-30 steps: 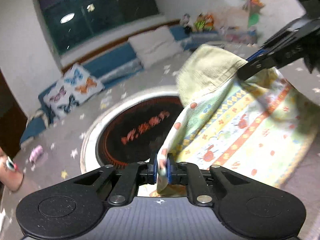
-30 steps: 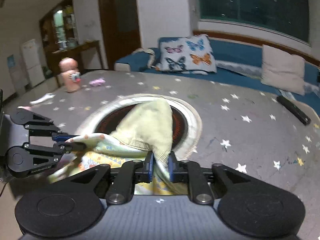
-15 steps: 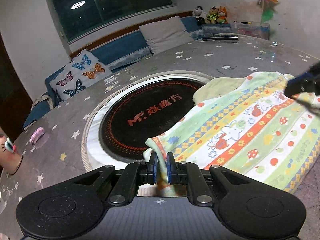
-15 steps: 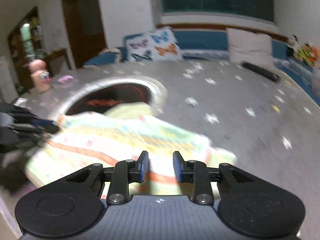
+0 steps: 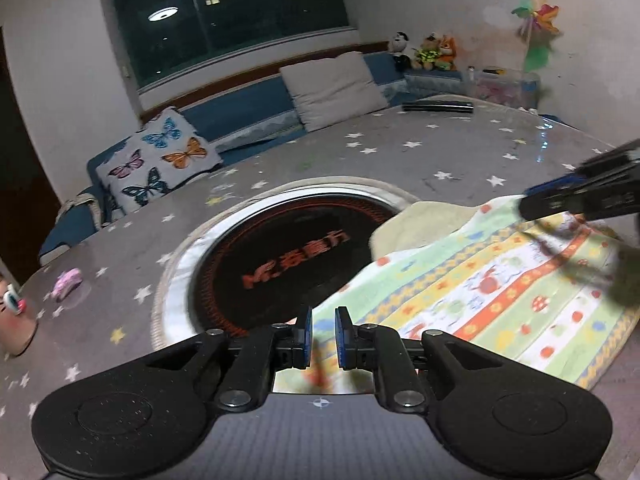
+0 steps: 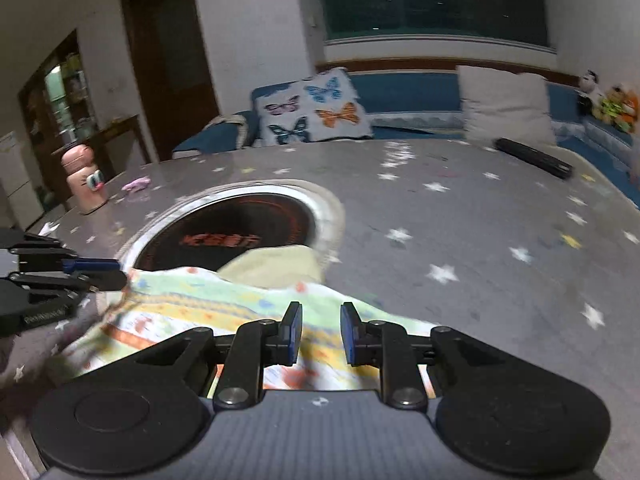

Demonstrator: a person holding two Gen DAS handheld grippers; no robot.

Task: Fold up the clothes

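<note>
From the left wrist, the patterned garment (image 5: 480, 292) that hung lifted a second ago now lies spread flat on the star-printed tabletop (image 5: 400, 152), over the near edge of its round dark inset (image 5: 288, 264); the left tool (image 5: 320, 334), which then pinched a fold, stands slightly parted and opening, its pads clear of the cloth beneath. From the right wrist, the right tool (image 6: 321, 334) has likewise let go: its jaws, apart, are closing with only flat cloth below.
</note>
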